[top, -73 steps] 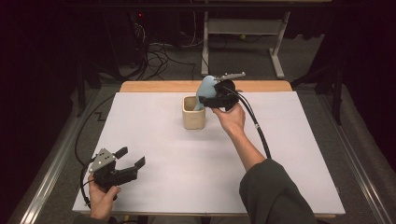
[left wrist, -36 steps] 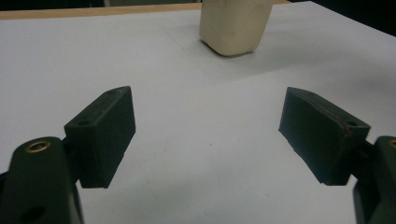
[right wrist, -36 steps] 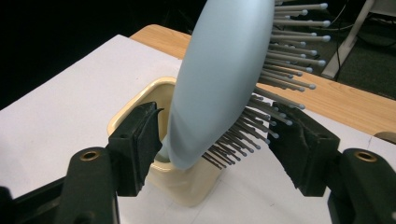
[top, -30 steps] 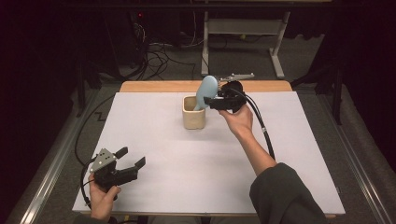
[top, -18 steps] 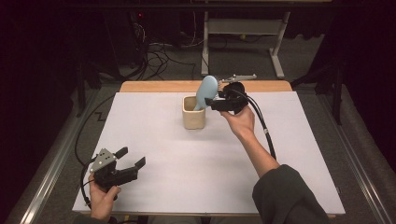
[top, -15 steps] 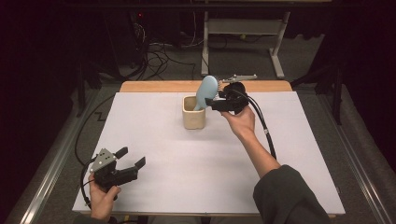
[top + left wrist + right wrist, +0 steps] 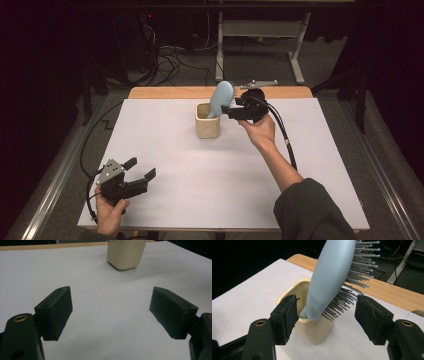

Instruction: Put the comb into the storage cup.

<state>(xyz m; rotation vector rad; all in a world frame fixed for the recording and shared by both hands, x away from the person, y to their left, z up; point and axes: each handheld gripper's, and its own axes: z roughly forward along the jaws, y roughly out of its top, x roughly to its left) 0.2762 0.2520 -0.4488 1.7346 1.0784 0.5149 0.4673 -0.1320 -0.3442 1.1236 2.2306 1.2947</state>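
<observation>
Right gripper (image 7: 325,315) stands open around the hairbrush (image 7: 332,277), which leans handle-down in the cream cup (image 7: 313,332), apparently just released near the counter's (image 7: 300,190) far edge.

Pale blue hairbrush (image 7: 329,277), cream cup (image 7: 207,122), white table cover (image 7: 200,170).

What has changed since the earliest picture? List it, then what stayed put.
The right gripper has tipped the blue hairbrush upright, its handle now down in the cream cup. The jaws now stand apart either side of the brush, pads off it. The cup, the left gripper and the white table stayed as they were.
</observation>
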